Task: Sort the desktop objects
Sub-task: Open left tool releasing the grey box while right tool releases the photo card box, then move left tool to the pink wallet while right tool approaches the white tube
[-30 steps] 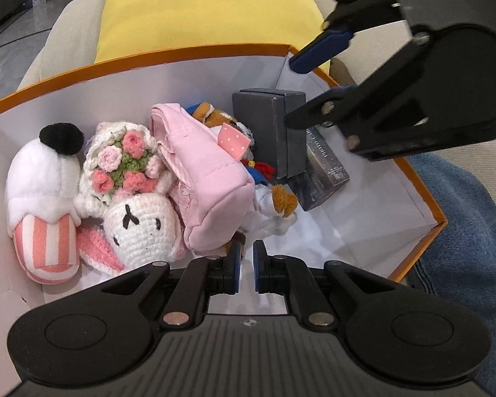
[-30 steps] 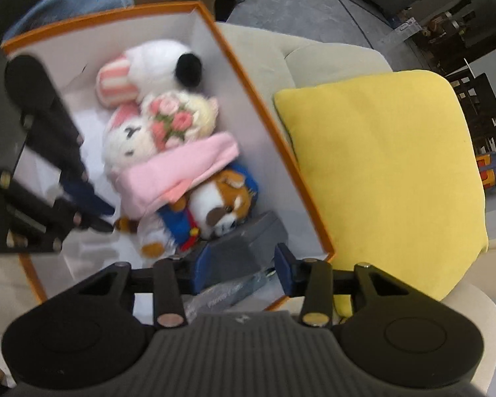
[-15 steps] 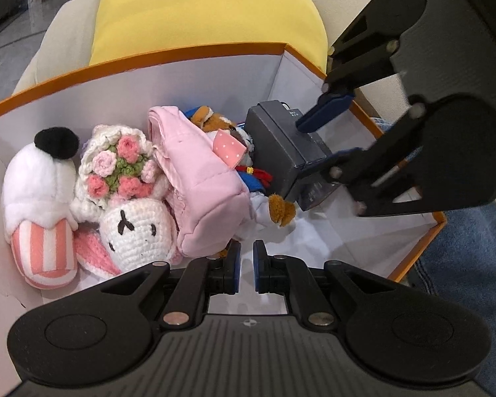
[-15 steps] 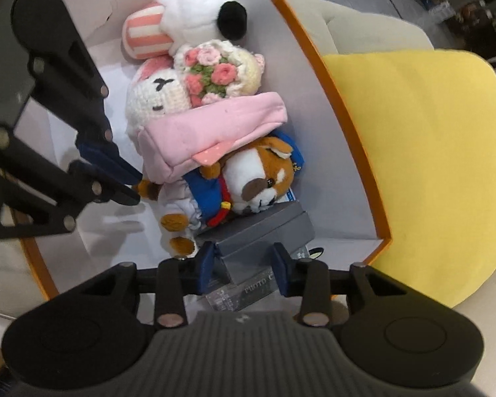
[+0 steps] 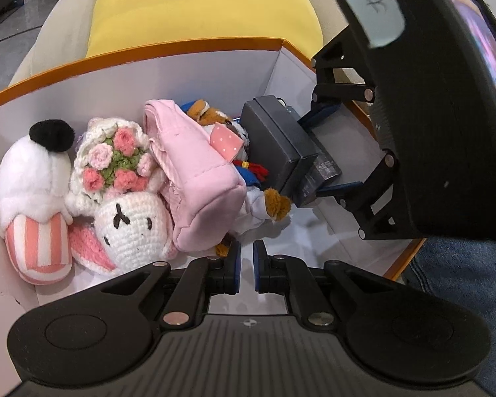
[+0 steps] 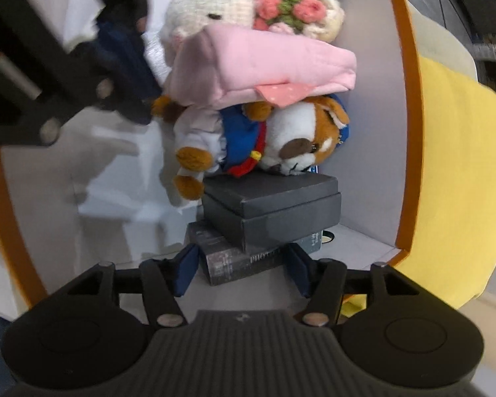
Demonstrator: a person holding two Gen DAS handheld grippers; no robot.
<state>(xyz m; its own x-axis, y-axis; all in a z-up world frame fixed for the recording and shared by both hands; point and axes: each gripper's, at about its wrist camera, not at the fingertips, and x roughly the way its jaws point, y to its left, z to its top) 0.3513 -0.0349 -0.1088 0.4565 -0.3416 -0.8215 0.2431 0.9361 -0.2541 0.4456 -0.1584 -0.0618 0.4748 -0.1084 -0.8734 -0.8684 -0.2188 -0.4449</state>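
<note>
Orange-rimmed box (image 5: 188, 49) holds toys: slipper (image 5: 33, 205), crochet bunny (image 5: 132, 225), pink pouch (image 5: 198, 178), plush dog (image 6: 281, 142). Grey box (image 6: 271, 211) lies on dark box (image 6: 248, 261), against dog. Dark box spine reads "PHOTO…", rest hidden. Right gripper (image 6: 241, 271) jaws apart, straddling dark box, not pinching. Left gripper (image 5: 244, 264) jaws nearly together, empty, near pouch. Yellow cushion (image 5: 198, 6) behind.

Home living rm: beige sofa (image 5: 49, 43) w/ yellow cushion (image 5: 198, 10), plush toys in box (image 5: 182, 49).
</note>
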